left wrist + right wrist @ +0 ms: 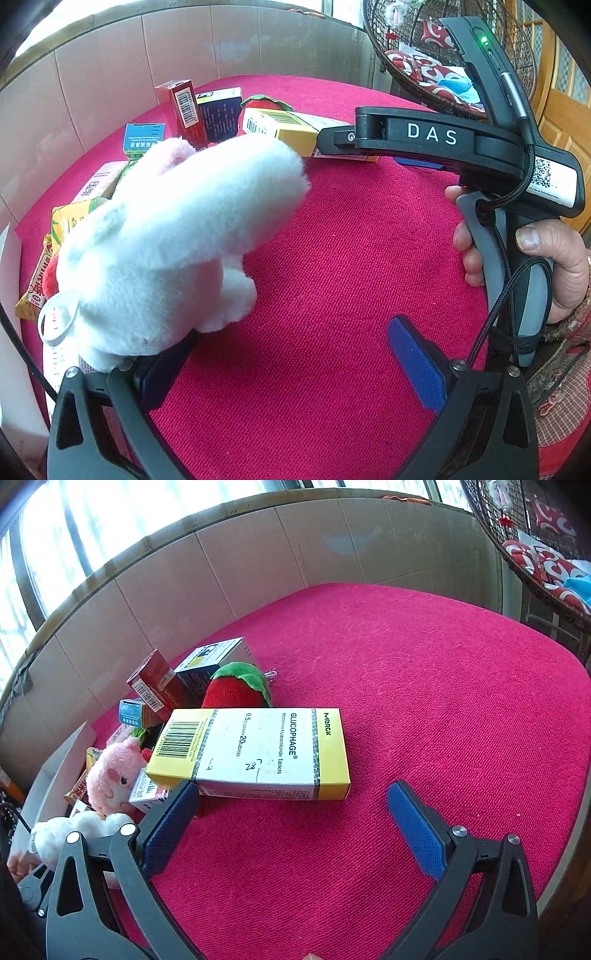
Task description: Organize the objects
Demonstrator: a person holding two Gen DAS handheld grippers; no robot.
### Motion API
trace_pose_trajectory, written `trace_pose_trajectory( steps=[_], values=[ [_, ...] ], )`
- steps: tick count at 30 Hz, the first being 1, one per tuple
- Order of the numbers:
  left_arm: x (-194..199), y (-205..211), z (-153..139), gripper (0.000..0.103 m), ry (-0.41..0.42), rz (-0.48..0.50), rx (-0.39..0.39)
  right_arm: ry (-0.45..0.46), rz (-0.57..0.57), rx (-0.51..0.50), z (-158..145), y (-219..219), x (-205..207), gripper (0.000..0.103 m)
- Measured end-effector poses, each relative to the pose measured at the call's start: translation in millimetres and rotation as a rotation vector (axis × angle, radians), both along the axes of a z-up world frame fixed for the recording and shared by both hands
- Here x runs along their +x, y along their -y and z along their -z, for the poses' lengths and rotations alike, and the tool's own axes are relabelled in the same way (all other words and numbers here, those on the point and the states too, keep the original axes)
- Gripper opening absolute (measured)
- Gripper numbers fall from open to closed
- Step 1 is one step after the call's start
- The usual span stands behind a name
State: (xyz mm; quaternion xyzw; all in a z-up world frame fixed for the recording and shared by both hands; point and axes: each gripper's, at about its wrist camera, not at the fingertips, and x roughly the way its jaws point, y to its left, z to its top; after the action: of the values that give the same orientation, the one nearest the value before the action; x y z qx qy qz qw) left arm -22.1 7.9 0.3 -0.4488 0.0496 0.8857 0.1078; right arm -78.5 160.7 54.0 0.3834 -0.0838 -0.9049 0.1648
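Observation:
A white plush rabbit (166, 240) lies over the left finger of my left gripper (291, 365), whose jaws stand wide open; the toy rests against that finger only. It also shows in the right wrist view (74, 830) at the lower left. My right gripper (291, 830) is open and empty, just in front of a yellow and white Glucophage box (255, 753) that lies flat on the red cloth (424, 701). Its left finger is close to the box's near corner. The right gripper's body (443, 140) shows in the left wrist view, held by a hand.
A pile at the left holds a red box (151, 683), a dark blue box (210, 661), a small blue box (131, 710), a strawberry plush (236, 690), a pink plush (114, 775) and snack packets (37, 280). A tiled wall (221, 572) stands behind. A wicker chair (535, 554) is at the right.

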Motion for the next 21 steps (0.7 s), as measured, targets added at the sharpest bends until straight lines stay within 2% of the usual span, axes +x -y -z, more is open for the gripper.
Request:
trace_pose_trajectory(
  steps=[21],
  values=[
    [5.4, 0.1, -0.2, 0.103, 0.0, 0.0, -0.001, 0.018, -0.002, -0.003, -1.1, -1.0, 0.8, 0.103]
  ],
)
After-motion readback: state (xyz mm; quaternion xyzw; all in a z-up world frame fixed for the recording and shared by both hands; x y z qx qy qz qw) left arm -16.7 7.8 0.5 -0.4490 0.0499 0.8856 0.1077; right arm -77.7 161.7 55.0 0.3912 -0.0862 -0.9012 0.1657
